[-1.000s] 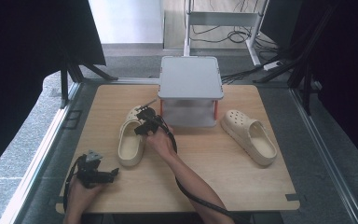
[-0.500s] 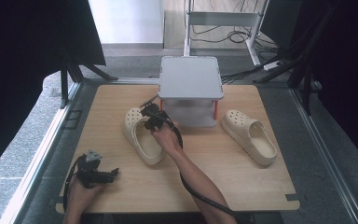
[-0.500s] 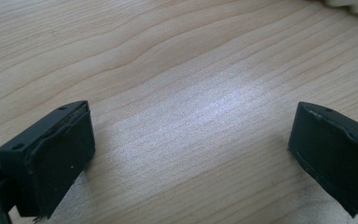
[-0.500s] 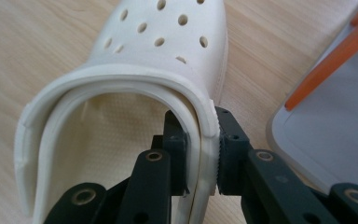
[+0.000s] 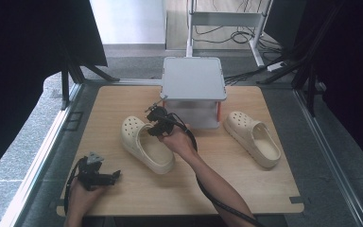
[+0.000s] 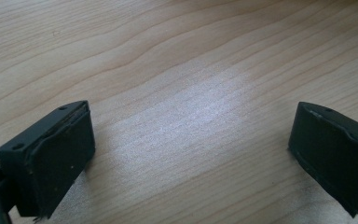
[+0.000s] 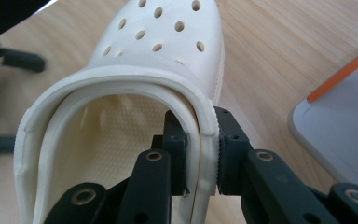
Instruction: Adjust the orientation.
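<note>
**Right gripper view catches the pinch on the clog's rim**

Right gripper view is giving us the close-up: the right gripper (image 7: 201,154) is clamping the side wall of the cream clog (image 7: 135,93), one jaw sitting inside the opening, the other pressing on the outside of the rim. The jaws have just been closing, and the clog's wall is between them. The holed toe is pointing away from the camera, and a grey corner of the stand (image 7: 340,135) with an orange stripe is peeking in at the right.

High view is supplying the layout. The right gripper (image 5: 157,126) is gripping the clog (image 5: 146,144) left of the table's centre, just in front of the grey stand (image 5: 194,78), which is sitting at the back of the wooden table (image 5: 123,189). A second clog (image 5: 253,138) is lying well apart on the right side, toe toward the stand. The left gripper (image 5: 105,177) is resting near the front left corner, close to the table's edge.

Left gripper view is showing what the overhead cannot: the left gripper (image 6: 191,154) is standing wide apart, released, with bare wood between its jaws.

For room, the table is lying open between the two clogs and along the front edge; the stand is closing off the back.
</note>
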### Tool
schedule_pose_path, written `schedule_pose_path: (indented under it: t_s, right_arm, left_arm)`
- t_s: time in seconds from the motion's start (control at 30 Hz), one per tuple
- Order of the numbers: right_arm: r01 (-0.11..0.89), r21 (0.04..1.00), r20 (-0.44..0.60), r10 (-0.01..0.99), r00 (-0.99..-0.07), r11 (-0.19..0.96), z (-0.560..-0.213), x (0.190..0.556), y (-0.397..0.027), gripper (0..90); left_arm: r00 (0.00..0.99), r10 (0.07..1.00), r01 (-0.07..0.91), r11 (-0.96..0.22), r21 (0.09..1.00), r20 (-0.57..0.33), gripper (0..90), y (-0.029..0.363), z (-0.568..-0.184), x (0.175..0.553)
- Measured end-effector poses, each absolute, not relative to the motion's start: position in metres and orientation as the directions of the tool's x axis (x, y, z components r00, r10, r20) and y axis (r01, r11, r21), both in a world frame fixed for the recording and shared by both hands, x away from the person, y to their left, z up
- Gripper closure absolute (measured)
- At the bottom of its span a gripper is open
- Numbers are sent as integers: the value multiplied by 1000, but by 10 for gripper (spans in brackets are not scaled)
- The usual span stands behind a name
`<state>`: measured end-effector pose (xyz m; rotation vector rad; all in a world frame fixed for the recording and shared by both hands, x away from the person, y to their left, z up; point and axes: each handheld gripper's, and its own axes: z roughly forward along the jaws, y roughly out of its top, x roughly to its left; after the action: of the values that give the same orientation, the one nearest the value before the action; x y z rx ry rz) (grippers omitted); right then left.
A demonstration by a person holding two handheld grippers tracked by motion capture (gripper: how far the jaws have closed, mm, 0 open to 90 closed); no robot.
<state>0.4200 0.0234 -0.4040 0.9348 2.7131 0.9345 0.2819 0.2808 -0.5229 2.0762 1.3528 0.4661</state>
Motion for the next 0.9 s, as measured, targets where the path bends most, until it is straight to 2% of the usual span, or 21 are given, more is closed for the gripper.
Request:
schedule_pose_path:
  t_s: [0.53, 0.9]
  right_arm:
    - [456, 633, 109, 511, -853, 625, -383, 357, -42, 773]
    - [433, 646, 101, 492, -865, 629, -396, 320, -80, 773]
  left_arm:
    - [415, 909, 694, -292, 658, -34, 2, 281, -523, 282]
    - [412, 910, 698, -290, 655, -36, 3, 281, -523, 282]
